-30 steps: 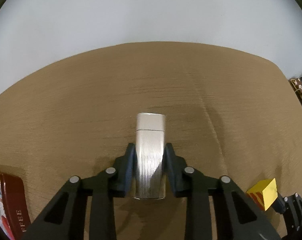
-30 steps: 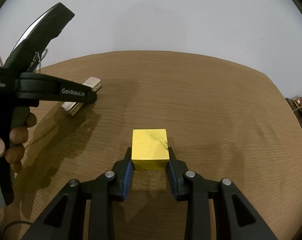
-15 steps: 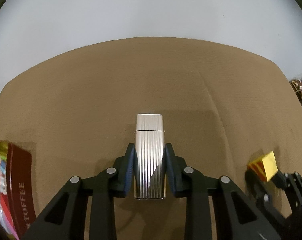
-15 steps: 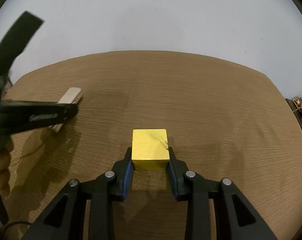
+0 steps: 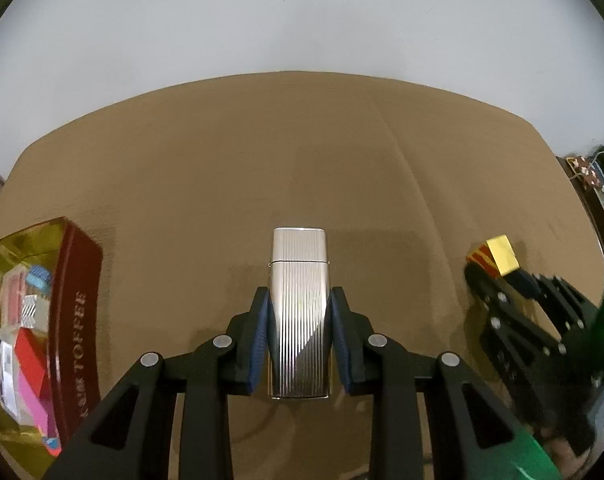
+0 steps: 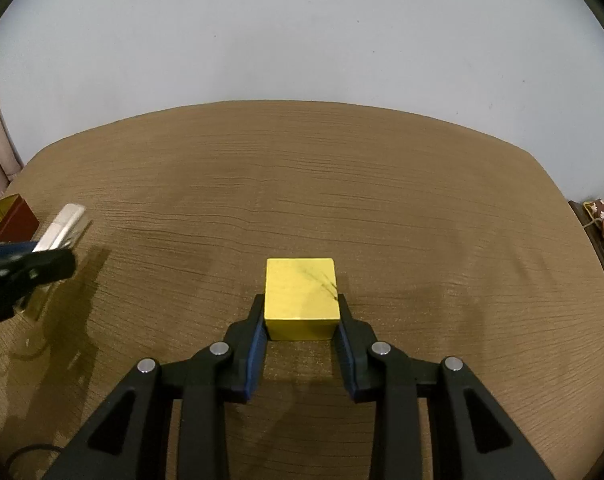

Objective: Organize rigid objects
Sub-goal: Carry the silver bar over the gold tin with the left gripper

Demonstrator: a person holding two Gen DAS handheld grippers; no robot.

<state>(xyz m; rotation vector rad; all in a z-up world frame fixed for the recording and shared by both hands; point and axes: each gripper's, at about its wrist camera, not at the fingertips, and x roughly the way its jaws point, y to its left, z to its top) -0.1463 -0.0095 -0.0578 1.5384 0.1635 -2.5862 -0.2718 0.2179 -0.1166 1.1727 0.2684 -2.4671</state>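
Observation:
My left gripper (image 5: 300, 300) is shut on a ribbed silver lighter (image 5: 300, 312) and holds it above the brown table (image 5: 302, 152). My right gripper (image 6: 300, 304) is shut on a yellow cube (image 6: 300, 296), low over the table. In the left wrist view the cube (image 5: 499, 254) and the right gripper show at the right. In the right wrist view the lighter (image 6: 64, 226) and the left gripper show at the far left. A maroon toffee tin (image 5: 76, 320) with a gold inside stands at the left and holds several small items.
The tin's corner (image 6: 12, 216) shows at the left edge of the right wrist view. A white wall rises behind the table. Patterned clutter (image 5: 589, 172) lies beyond the table's right edge.
My left gripper has carried the lighter up and to the left, toward the toffee tin, which now shows more fully. The right gripper and cube have stayed still.

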